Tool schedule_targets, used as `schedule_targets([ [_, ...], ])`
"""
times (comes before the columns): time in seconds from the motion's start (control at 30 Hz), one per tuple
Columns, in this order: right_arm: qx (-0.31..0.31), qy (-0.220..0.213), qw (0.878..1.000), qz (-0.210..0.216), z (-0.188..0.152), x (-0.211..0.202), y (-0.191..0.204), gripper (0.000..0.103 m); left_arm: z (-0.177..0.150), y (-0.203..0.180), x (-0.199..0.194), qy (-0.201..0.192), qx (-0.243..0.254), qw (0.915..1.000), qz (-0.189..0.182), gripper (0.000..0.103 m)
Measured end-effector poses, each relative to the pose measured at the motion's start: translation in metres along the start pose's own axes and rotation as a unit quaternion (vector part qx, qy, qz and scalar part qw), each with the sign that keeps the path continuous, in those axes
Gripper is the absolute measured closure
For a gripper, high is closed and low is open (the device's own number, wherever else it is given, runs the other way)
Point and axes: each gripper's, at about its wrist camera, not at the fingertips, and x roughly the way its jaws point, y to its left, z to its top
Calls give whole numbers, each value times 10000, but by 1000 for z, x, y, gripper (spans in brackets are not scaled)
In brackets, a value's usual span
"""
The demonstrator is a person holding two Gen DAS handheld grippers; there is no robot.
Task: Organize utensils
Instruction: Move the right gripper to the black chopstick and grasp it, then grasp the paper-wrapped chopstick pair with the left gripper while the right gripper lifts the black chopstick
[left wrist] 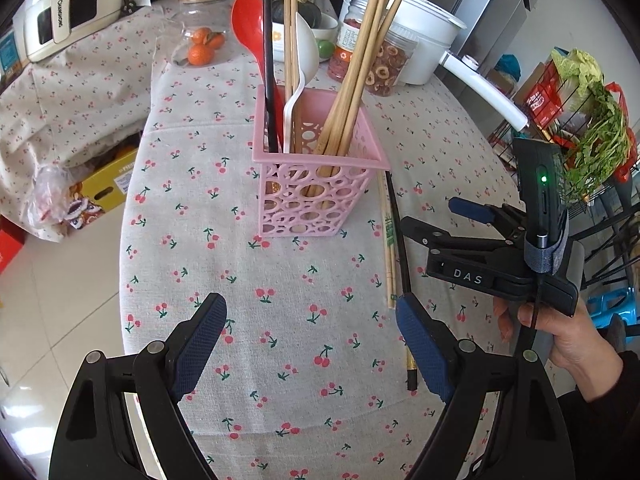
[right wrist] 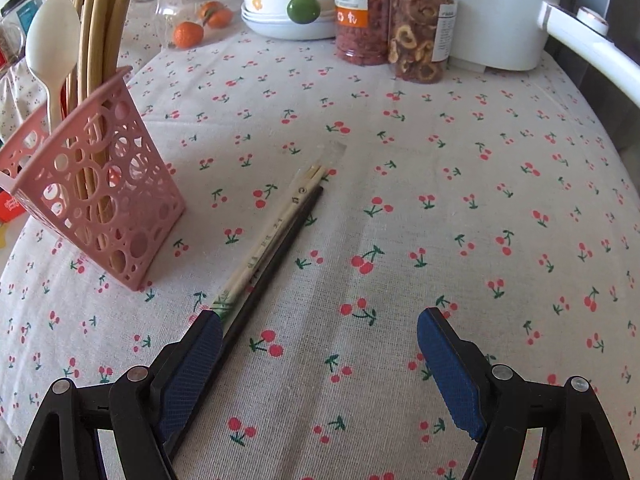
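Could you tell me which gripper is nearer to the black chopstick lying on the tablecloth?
Right. The right gripper hangs open just over the black chopstick, its left pad beside the near end. The left gripper, also open, sits farther back, the chopstick beside its right finger.

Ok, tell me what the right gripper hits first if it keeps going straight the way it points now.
Most likely bare tablecloth. The right gripper is open and tilted down at the table, with only cloth between its fingers. The wrapped chopsticks and black chopstick lie by its left finger, so that finger may clip them; depth is unclear.
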Motion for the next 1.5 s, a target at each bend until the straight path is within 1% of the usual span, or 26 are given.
schedule_targets([
  [0.2, -134, 141, 9998, -91, 3, 14, 6, 18, -1, 2, 0, 23, 2, 10000, -7, 14],
  [0.33, 8, 167, 9998, -82, 6, 17, 1, 18, -1, 3, 1, 27, -4, 10000, 7, 14],
  [0.4, 49, 209, 9996, -165, 8, 20, -2, 17, -2, 2, 1, 32, 3, 10000, 14, 14],
  [0.47, 63, 382, 9987, -329, 7, 25, -3, 17, -2, 2, 2, 37, 16, 10000, 29, 14],
  [0.5, 52, 365, 9986, -389, 7, 25, -4, 14, -2, 1, 3, 39, 25, 10000, 36, 14],
  [0.63, 145, 506, 9978, -413, 8, 25, -8, 14, -3, -3, 5, 34, 79, 10000, 37, 14],
  [0.67, 165, 531, 9977, -388, 9, 24, -8, 20, -3, -5, 5, 31, 92, 9999, 31, 14],
  [0.7, 157, 527, 9978, -380, 9, 22, -8, 31, -2, -7, 6, 24, 96, 9999, 24, 14],
  [0.73, 137, 521, 9980, -339, 10, 19, -7, 39, -2, -9, 6, -6, 83, 10000, 11, 14],
  [0.8, 47, 562, 9981, -240, 11, 15, -5, 84, 0, -14, 3, -152, 60, 9998, -78, 15],
  [0.87, -20, 629, 9979, -150, 8, 14, -7, 88, 1, -22, 2, -282, 90, 9995, -147, 15],
  [0.93, 31, 710, 9975, -43, 4, 11, -14, 92, 2, -31, 6, -281, 137, 9990, -312, 16],
  [0.97, 104, 763, 9970, -3, 2, 9, -20, 95, 3, -35, 10, -257, 125, 9987, -423, 21],
  [1.0, 209, 810, 9965, 39, 0, 7, -26, 96, 4, -39, 16, -198, 113, 9983, -537, 29],
  [1.03, 322, 860, 9957, 74, -3, 5, -33, 97, 5, -44, 23, -123, 116, 9979, -631, 34],
  [1.1, 510, 952, 9941, 111, -10, -1, -44, 99, 7, -55, 40, 21, 179, 9974, -704, 52],
  [1.13, 570, 990, 9934, 113, -14, -4, -49, 99, 7, -60, 48, 79, 237, 9972, -706, 56],
  [1.2, 651, 1043, 9924, 104, -21, -10, -58, 98, 8, -71, 64, 178, 393, 9971, -620, 68],
  [1.23, 695, 1059, 9919, 96, -24, -14, -62, 98, 8, -76, 71, 210, 499, 9971, -536, 71],
  [1.37, 922, 998, 9907, 107, -34, -33, -79, 98, 2, -84, 92, 325, 947, 9949, -132, 91],
  [1.4, 975, 968, 9905, 110, -36, -37, -82, 98, 1, -83, 91, 224, 1078, 9939, -93, 93],
  [1.43, 1027, 941, 9902, 116, -37, -41, -86, 98, -1, -83, 91, 253, 1193, 9925, -30, 93],
  [1.5, 1147, 896, 9892, 144, -39, -48, -94, 98, -7, -83, 88, 341, 1329, 9905, -32, 93],
])
